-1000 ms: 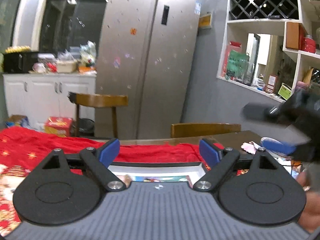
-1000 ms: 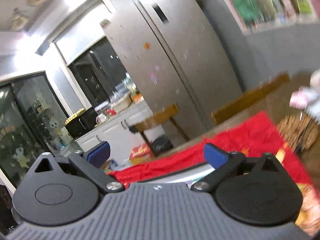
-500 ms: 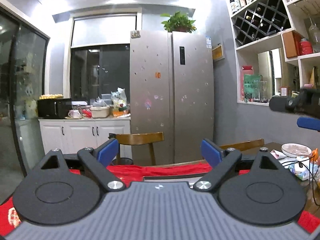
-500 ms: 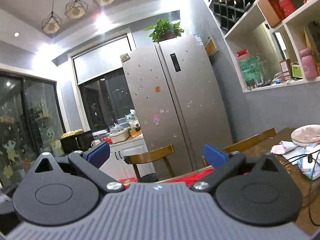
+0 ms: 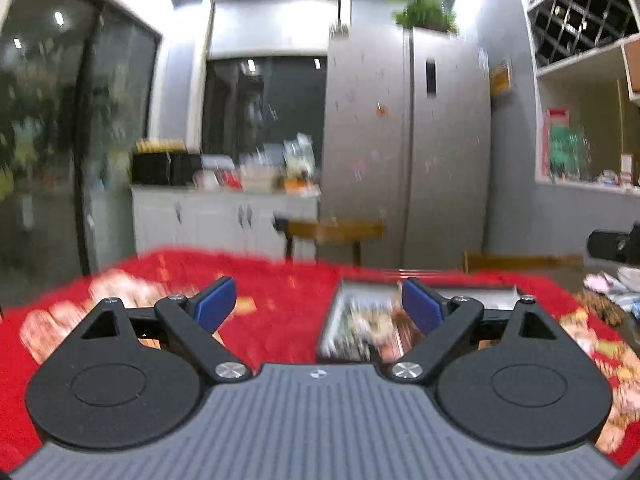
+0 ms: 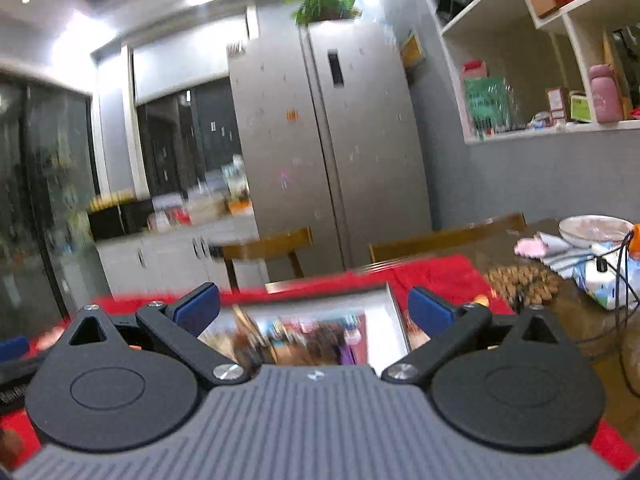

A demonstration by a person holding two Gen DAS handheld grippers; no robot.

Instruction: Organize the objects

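Note:
A white-framed picture board [image 6: 320,332] with a colourful print lies flat on the red tablecloth [image 6: 436,276]. It also shows in the left wrist view [image 5: 360,328], blurred. My right gripper [image 6: 314,306] is open and empty, held above the near part of the board. My left gripper [image 5: 318,304] is open and empty, above the cloth with the board under its right finger. The right gripper's black body [image 5: 616,244] shows at the right edge of the left wrist view.
A bowl [image 6: 596,230], a pink cloth [image 6: 536,246], a woven mat [image 6: 524,282] and cables [image 6: 620,276] lie on the bare wooden table to the right. Wooden chairs [image 6: 268,250] stand behind the table. A fridge [image 6: 332,148] and wall shelves [image 6: 560,60] are beyond.
Both grippers have tipped downward from facing the room, so the red cloth and picture board are back in view. Both stay open and empty.

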